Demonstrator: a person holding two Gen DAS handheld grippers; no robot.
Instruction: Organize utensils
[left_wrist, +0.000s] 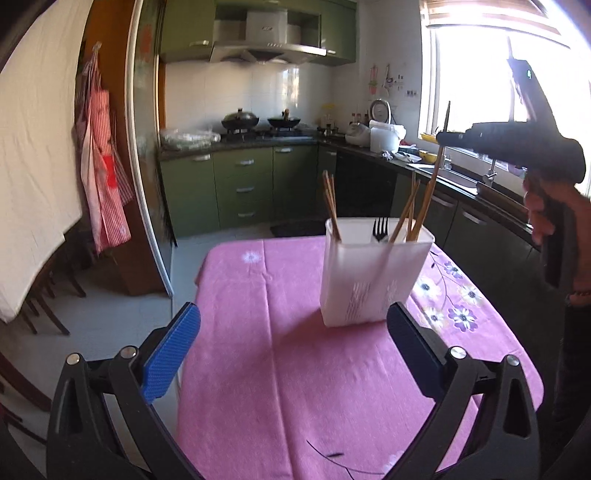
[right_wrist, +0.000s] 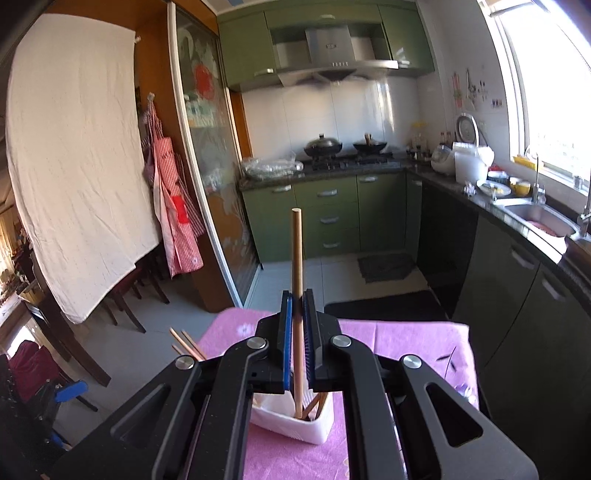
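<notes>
A white plastic utensil holder (left_wrist: 373, 273) stands on the pink tablecloth (left_wrist: 288, 369). It holds several wooden chopsticks (left_wrist: 330, 206) and a black fork (left_wrist: 380, 229). My right gripper (right_wrist: 298, 314) is shut on a wooden chopstick (right_wrist: 296, 251), held upright with its lower end inside the holder (right_wrist: 295, 424). In the left wrist view the right gripper (left_wrist: 448, 137) hovers above the holder's right side with the chopstick (left_wrist: 430, 192). My left gripper (left_wrist: 293, 328) is open and empty, in front of the holder.
The table (left_wrist: 229, 258) ends at the far and left edges. Green kitchen cabinets (left_wrist: 240, 184), a stove with woks (left_wrist: 258, 122) and a counter with a sink (right_wrist: 535, 218) lie beyond. A white sheet (right_wrist: 74, 166) and aprons (left_wrist: 99, 166) hang left.
</notes>
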